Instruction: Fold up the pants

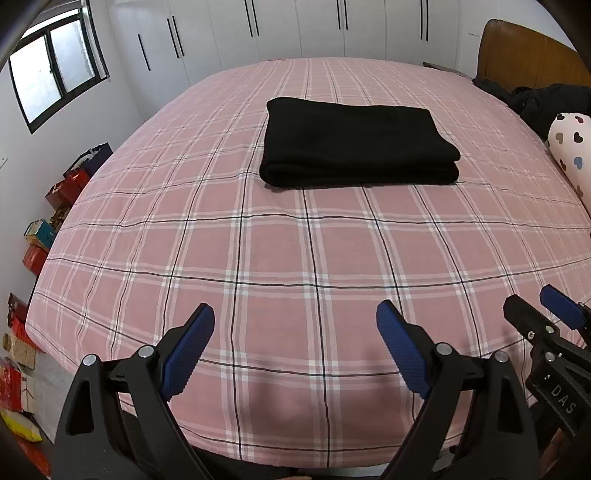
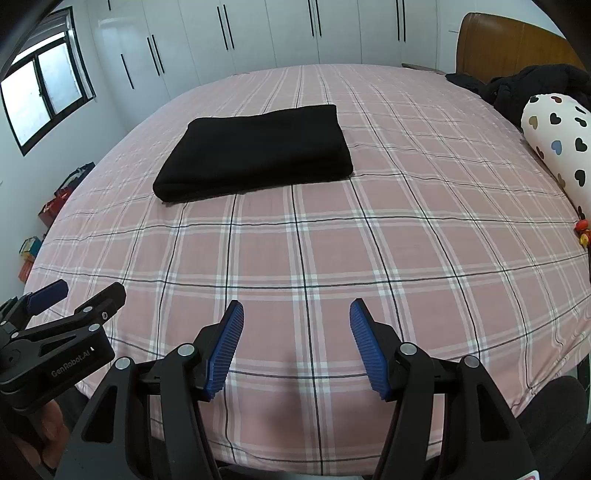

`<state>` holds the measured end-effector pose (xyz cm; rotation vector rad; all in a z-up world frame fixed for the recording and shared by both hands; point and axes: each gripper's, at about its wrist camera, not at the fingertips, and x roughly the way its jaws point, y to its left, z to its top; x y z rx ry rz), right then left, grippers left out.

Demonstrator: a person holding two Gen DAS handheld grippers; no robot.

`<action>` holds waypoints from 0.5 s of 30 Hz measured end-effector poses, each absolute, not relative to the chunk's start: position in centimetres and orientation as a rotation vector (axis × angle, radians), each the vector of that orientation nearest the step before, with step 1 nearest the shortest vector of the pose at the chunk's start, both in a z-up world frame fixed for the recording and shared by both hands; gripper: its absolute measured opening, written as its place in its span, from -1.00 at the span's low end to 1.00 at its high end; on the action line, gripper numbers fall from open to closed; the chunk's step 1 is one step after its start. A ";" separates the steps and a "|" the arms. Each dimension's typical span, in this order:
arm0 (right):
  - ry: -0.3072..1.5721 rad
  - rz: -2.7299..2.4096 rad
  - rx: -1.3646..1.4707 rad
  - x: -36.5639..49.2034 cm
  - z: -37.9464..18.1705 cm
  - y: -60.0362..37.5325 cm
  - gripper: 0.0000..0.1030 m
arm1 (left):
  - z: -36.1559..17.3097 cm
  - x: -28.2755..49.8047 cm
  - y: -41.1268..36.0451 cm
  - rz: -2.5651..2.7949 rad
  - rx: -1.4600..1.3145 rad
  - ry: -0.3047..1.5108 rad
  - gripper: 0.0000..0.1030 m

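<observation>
Black pants (image 1: 356,142) lie folded into a flat rectangle on the pink plaid bed (image 1: 295,258), toward its far middle; the right wrist view shows the pants (image 2: 255,151) left of centre. My left gripper (image 1: 295,317) hovers over the near edge of the bed, open wide, with nothing between its blue pads. My right gripper (image 2: 296,308) hangs beside it, open too and empty. Each gripper appears at the edge of the other's view: the right gripper (image 1: 539,306) at the right, the left gripper (image 2: 86,290) at the left. Both are well short of the pants.
A white pillow with heart prints (image 2: 557,147) and dark clothing (image 2: 532,85) lie at the bed's right side by a brown headboard (image 2: 509,44). Boxes and bags (image 1: 40,236) sit on the floor left of the bed. White wardrobes (image 1: 295,26) stand behind.
</observation>
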<state>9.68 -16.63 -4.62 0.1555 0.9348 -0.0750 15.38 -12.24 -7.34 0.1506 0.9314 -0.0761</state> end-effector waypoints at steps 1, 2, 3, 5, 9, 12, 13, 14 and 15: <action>0.935 -0.076 0.155 9.6 -4.6 -16.6 0.14 | -7.4 15.4 -12.2 -0.077 0.147 0.936 0.69; 0.935 -0.075 0.155 9.6 -4.6 -16.5 0.14 | -7.4 15.5 -12.2 -0.079 0.140 0.940 0.69; 0.935 -0.075 0.155 9.6 -4.6 -16.5 0.14 | -7.5 15.6 -12.0 -0.084 0.125 0.946 0.70; 0.935 -0.076 0.156 9.6 -4.6 -16.5 0.14 | -7.5 15.6 -11.8 -0.087 0.104 0.943 0.71; 0.936 -0.077 0.159 9.6 -4.6 -16.6 0.14 | -7.5 15.6 -11.5 -0.077 0.089 0.922 0.71; 0.938 -0.077 0.159 9.6 -4.7 -16.6 0.14 | -7.4 15.6 -11.3 -0.066 0.093 0.915 0.71; 0.939 -0.078 0.158 9.6 -4.7 -16.6 0.14 | -7.4 15.6 -11.3 -0.065 0.099 0.915 0.71; 0.939 -0.078 0.158 9.6 -4.8 -16.7 0.14 | -7.4 15.6 -11.4 -0.067 0.111 0.919 0.71; 0.940 -0.079 0.158 9.6 -4.8 -16.6 0.14 | -7.5 15.7 -11.5 -0.066 0.117 0.930 0.71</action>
